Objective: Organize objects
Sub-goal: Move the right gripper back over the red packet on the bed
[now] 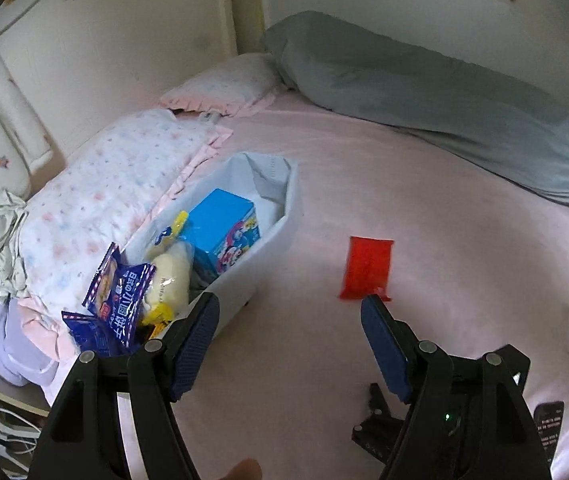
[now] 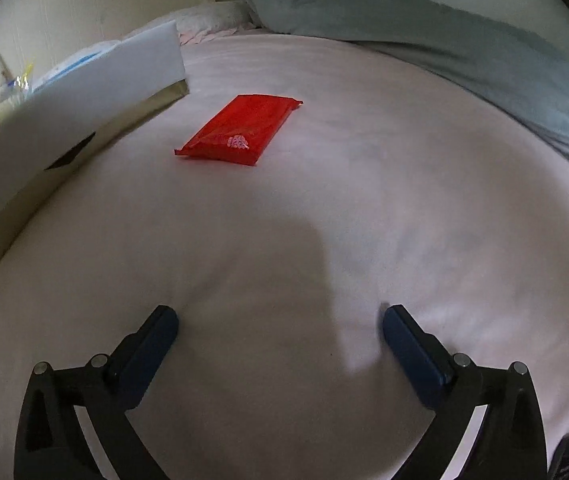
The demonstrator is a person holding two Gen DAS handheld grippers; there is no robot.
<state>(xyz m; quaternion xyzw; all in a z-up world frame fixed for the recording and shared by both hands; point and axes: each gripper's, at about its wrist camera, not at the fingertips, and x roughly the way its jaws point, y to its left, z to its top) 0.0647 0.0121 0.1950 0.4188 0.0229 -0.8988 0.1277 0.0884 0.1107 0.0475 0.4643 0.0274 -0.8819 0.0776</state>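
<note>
Only the left wrist view shows inside the white bin (image 1: pixel 280 216): a blue box (image 1: pixel 228 228) and snack packets (image 1: pixel 124 300). Both the left claw (image 1: pixel 288 344) and right claw (image 2: pixel 280 344) are released and empty, with bare pink bed sheet (image 2: pixel 364 220) around the red packet (image 2: pixel 240 130).

Red packet (image 2: pixel 240 130); white bin (image 1: pixel 272 236); blue box (image 1: pixel 226 226); pink sheet (image 2: pixel 324 240); grey bolster (image 1: pixel 424 96)

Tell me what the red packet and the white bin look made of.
Red packet: thin glossy plastic film, judging by its sheen and crimped, sealed ends. White bin: matte, smooth, stiff flat walls; the right wrist view shows a brownish bottom edge, so coated cardboard seems likely, though plastic is possible.
</note>
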